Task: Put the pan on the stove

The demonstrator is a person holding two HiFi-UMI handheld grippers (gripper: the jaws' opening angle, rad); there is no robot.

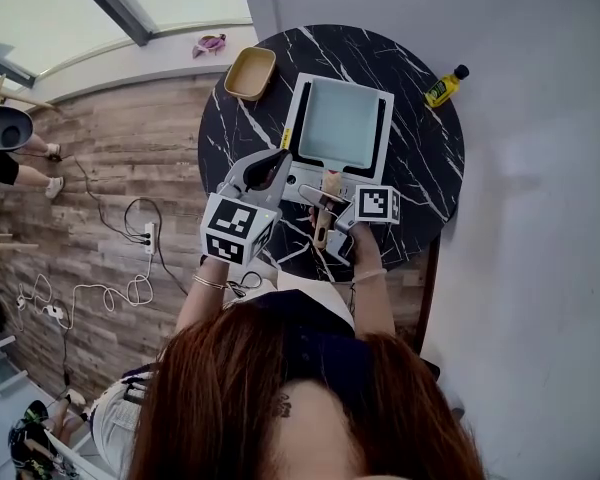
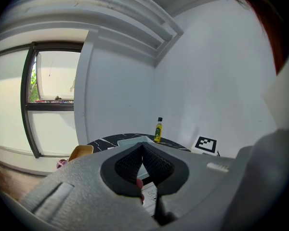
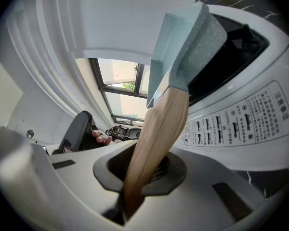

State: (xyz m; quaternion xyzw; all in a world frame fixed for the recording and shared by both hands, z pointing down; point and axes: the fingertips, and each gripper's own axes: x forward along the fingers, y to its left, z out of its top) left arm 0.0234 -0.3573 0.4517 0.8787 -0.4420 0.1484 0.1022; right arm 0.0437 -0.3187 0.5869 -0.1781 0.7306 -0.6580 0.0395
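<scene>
The empty square pan (image 1: 338, 123) sat on the white stove (image 1: 302, 182), its wooden handle pinched by the right gripper (image 3: 144, 167). The left gripper (image 2: 143, 165) had its jaws pressed together on nothing. An empty tan dish (image 1: 250, 72) lay at the round table's (image 1: 420, 168) rim.

Head view steeply down; gripper views near level; right, head share stove (image 1: 302, 183) (image 3: 241, 124).

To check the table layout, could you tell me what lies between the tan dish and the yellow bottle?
The white stove, with the pale square pan over it, lies between the tan dish and the yellow bottle; the head view shows it.
</scene>
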